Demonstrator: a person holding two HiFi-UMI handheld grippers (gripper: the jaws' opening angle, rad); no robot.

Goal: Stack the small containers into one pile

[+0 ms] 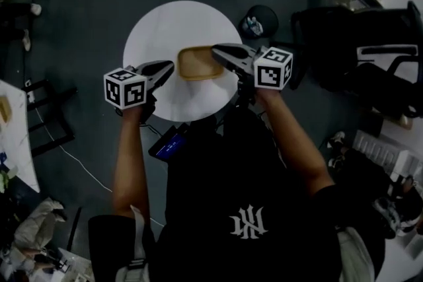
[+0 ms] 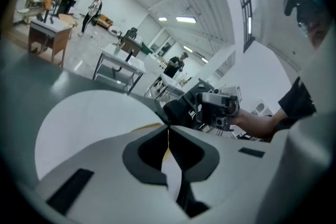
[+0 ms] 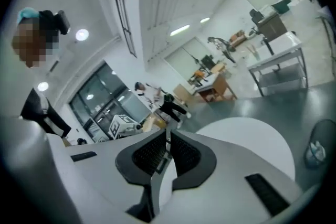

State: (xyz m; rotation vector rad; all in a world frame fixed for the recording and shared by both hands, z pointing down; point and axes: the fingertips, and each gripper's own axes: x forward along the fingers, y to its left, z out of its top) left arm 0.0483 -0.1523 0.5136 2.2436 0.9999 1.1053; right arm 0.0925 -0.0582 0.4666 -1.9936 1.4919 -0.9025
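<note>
Containers (image 1: 196,63) in one tan pile on the white tabletop (image 1: 165,26) between the left claw (image 1: 170,65) and right claw (image 1: 215,49), both pressed together and holding nothing; looks all stacked, nothing left.

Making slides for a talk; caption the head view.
Left tool and right tool, both shut, flank a tan container on a round white table.

No text is legible; only a white emblem (image 1: 249,221) marks the black shirt (image 1: 218,168).
</note>
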